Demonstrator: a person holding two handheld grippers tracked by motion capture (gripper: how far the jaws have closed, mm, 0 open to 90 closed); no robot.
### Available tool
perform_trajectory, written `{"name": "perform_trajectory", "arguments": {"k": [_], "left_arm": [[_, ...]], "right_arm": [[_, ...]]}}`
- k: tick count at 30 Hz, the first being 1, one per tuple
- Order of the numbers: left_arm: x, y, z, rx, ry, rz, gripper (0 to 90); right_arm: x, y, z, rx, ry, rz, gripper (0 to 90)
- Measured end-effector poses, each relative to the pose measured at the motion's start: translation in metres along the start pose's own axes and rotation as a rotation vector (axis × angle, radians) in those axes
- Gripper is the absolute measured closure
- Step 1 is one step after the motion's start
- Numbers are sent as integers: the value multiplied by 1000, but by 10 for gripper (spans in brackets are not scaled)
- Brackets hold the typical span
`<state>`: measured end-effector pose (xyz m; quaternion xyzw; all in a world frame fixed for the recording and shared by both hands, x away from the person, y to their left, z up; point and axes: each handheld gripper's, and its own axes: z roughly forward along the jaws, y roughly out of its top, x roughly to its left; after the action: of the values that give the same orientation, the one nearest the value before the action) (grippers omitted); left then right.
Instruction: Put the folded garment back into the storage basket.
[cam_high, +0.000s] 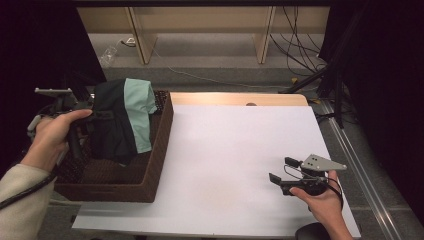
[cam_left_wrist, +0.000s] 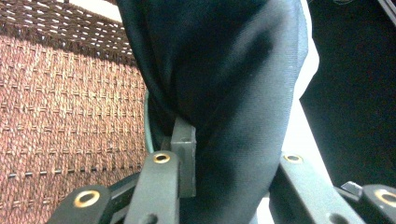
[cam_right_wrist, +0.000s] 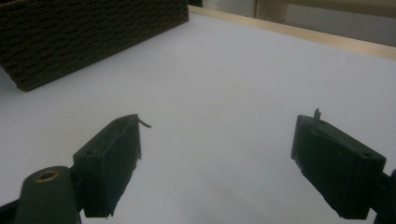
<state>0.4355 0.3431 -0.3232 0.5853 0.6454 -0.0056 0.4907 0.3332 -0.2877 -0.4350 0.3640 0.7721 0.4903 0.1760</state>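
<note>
Left claw (cam_high: 92, 116) clamped on dark garment (cam_high: 116, 122) with mint-green panel, cloth bunched between jaws, held up over woven basket (cam_high: 161, 145) at its left rim. Right claw (cam_high: 281, 170) wide open, nothing in it, hovering low over white worktop (cam_high: 225, 150), well right of basket. Step looks like lifting garment out of basket. Next: raise until hem clears basket wall, carry rightward over it onto worktop; right claw likely to catch free edge.
</note>
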Motion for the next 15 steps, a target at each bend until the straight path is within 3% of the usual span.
{"name": "perform_trajectory", "arguments": {"k": [15], "left_arm": [[5, -2, 5, 10, 8, -8, 701]], "right_arm": [[0, 0, 0, 0, 0, 0, 167]]}}
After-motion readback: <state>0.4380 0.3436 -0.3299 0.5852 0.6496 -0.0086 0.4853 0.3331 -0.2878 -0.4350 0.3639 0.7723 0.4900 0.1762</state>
